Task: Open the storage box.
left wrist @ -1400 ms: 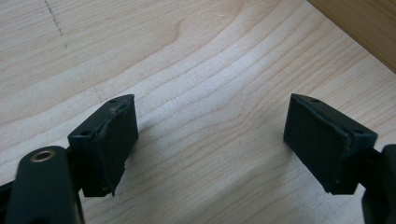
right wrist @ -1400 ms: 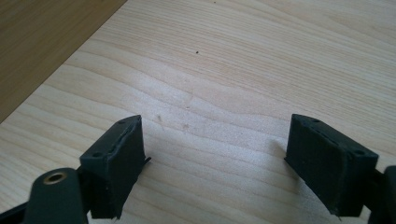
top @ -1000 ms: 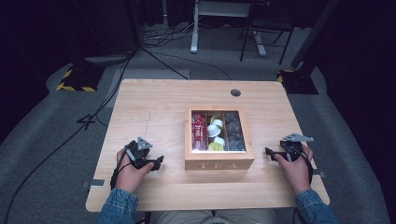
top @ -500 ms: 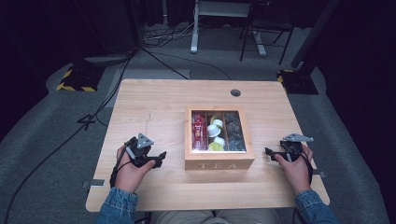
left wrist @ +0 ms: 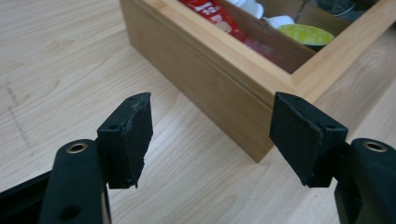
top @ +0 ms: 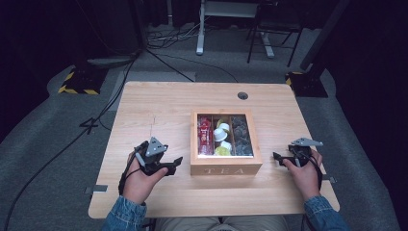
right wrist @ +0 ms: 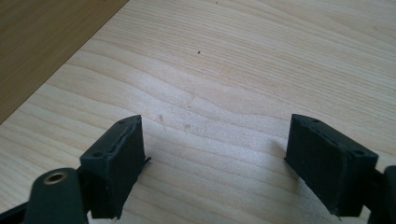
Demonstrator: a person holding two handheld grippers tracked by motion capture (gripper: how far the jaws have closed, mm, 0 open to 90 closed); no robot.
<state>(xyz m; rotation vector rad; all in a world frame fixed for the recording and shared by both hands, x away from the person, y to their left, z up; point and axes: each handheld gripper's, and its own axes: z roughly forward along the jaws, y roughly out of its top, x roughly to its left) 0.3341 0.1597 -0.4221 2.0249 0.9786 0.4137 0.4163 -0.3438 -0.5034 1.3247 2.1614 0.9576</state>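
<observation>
My left gripper hangs wide open and empty near the front left of the tabletop, its jaws pointing at the front left corner of the wooden tea box, close but not touching. The box sits centre front, holding red packets, white and yellow cups and dark sachets. My right gripper, equally wide and empty, rests near the front right edge.

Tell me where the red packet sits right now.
In the high view the red packet lies in the left compartment of the wooden tea box, beside the white and yellow cups in the middle one.
</observation>
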